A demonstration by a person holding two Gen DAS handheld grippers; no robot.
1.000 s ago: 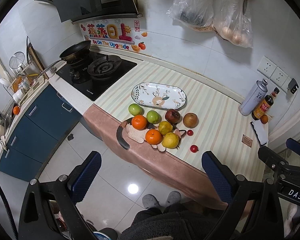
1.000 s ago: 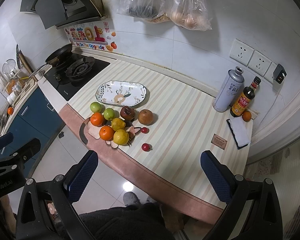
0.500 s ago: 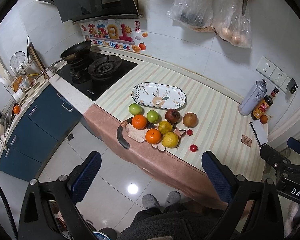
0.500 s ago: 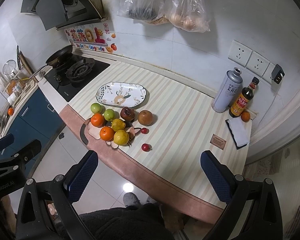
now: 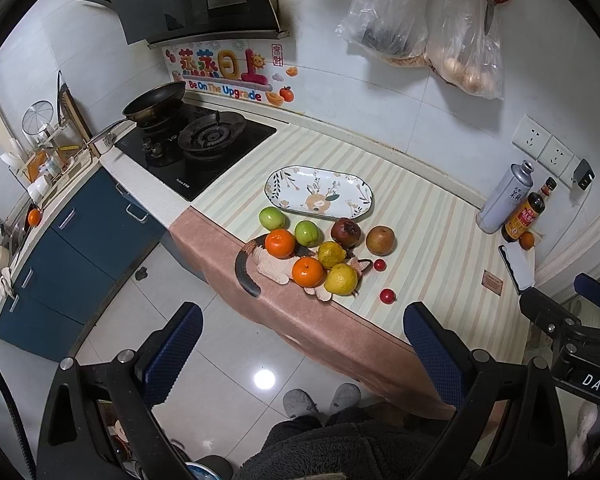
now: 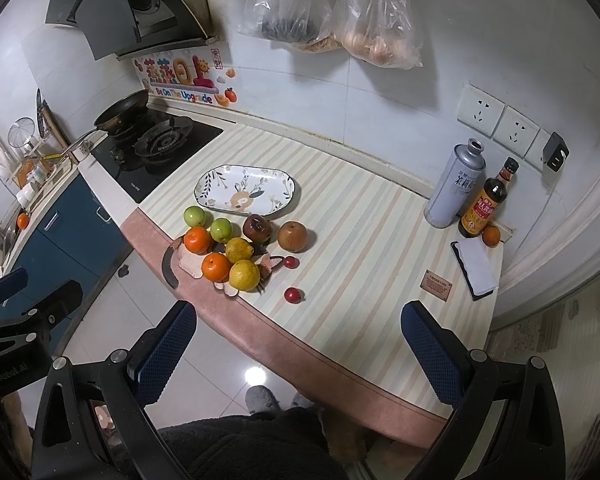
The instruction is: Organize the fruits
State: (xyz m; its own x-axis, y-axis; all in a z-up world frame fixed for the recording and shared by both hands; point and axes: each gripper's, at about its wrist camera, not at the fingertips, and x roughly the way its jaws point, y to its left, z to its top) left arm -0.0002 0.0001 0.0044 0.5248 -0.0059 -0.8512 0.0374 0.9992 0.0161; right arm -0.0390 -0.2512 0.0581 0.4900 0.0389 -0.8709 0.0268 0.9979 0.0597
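On the striped tabletop [image 6: 364,216], the fruits [image 6: 236,250] cluster near the patterned plate [image 6: 244,190]. The left gripper [image 5: 300,354] and right gripper [image 6: 296,350], both released, hover well apart from them.

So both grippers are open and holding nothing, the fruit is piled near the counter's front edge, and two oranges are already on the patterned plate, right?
Not quite: the patterned plate holds nothing. Both oranges sit in the pile in front of it, as the left wrist view shows. The rest is right.
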